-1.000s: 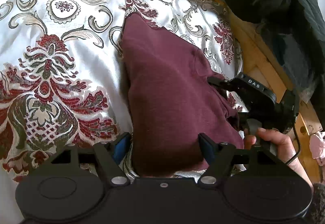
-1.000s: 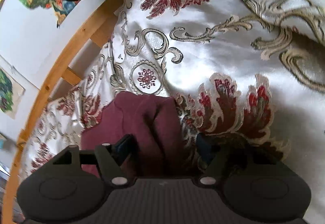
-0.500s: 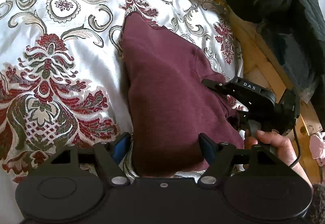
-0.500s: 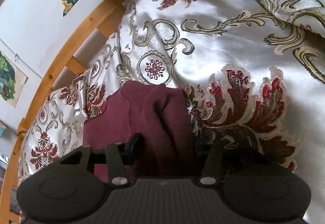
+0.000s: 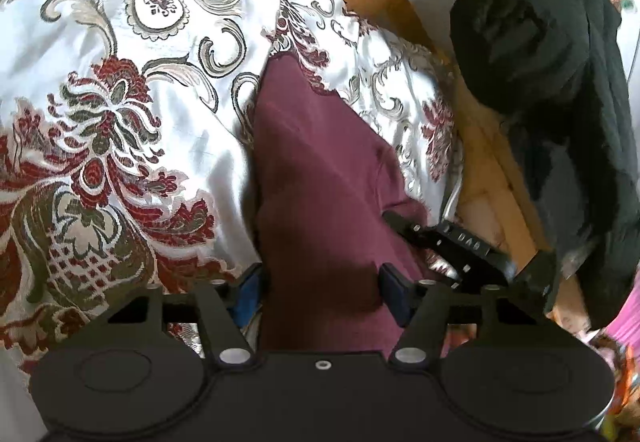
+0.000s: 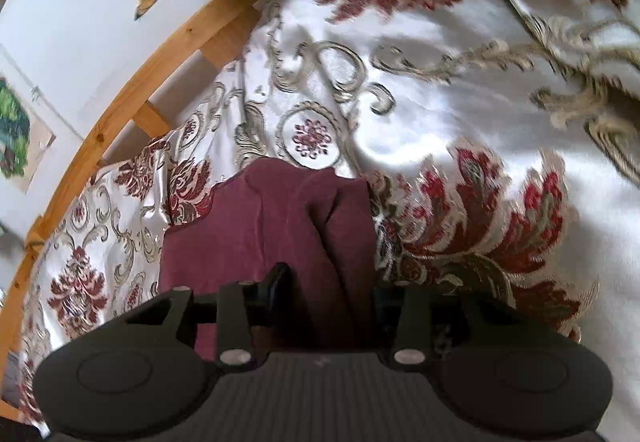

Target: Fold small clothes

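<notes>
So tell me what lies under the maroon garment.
The maroon garment lies on the floral satin bedspread, which shows all around it. Whatever sits directly beneath the cloth is covered.

From my seat the bedspread point(image 5: 120, 145) reads as glossy satin cloth, smooth and bright where light hits it, with a raised woven flower pattern in red and dull gold. On it I see the maroon garment point(image 5: 320, 177) as soft matt knit cloth, and the bed frame point(image 6: 132, 97) beside it as smooth varnished wood. My left gripper point(image 5: 320, 286) looks like matt black plastic with small shiny metal screws, and the black coat point(image 5: 560, 89) looks like dull, fuzzy cloth
</notes>
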The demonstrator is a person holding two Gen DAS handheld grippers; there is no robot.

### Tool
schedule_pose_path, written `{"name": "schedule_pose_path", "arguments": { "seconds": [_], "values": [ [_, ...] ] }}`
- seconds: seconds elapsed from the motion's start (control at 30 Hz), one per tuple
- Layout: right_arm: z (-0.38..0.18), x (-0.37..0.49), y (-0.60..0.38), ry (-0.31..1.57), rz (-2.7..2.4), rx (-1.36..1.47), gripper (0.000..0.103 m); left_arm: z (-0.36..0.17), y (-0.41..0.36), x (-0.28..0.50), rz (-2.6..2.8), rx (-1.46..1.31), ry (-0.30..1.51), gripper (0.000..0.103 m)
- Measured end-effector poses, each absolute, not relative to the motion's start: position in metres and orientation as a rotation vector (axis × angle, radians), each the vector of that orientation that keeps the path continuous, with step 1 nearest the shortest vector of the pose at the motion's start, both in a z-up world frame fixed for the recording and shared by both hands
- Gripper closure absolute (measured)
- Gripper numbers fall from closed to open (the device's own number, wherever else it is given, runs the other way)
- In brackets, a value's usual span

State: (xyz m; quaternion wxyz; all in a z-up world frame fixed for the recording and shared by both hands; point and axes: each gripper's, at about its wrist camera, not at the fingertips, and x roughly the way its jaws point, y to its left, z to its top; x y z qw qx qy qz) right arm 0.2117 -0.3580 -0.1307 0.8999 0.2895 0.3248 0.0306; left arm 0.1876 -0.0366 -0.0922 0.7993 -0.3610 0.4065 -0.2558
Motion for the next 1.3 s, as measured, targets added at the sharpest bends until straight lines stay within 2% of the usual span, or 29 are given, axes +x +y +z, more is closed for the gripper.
{"name": "schedule_pose_path", "arguments": {
  "seconds": [0.07, 0.13, 0.3, 0.57, 0.8, 1.0, 1.3],
  "values": [
    [-0.125, 0.209, -0.351, 0.656, 0.076, 0.544, 0.073, -0.091, -0.039, 0.187, -0.547, -0.74, 0.872, 0.048],
    [-0.117, 0.203, -0.341, 0.626, 0.087, 0.472, 0.077, -0.089, -0.039, 0.188, -0.543, -0.719, 0.865, 0.054],
    [-0.09, 0.183, -0.312, 0.509, 0.133, 0.318, 0.081, -0.071, -0.04, 0.183, -0.545, -0.639, 0.823, 0.064],
    [-0.027, 0.177, -0.252, 0.366, 0.242, 0.161, 0.083, -0.022, -0.014, 0.178, -0.557, -0.544, 0.631, 0.065],
    [0.014, 0.223, -0.192, 0.266, 0.349, 0.073, 0.083, -0.002, 0.038, 0.188, -0.412, -0.522, 0.466, 0.064],
    [-0.01, 0.282, -0.144, 0.326, 0.397, 0.053, 0.083, -0.019, 0.071, 0.207, -0.22, -0.552, 0.48, 0.064],
    [-0.081, 0.321, -0.153, 0.504, 0.258, 0.128, 0.083, -0.055, 0.068, 0.234, -0.144, -0.533, 0.685, 0.064]
  ]
}}
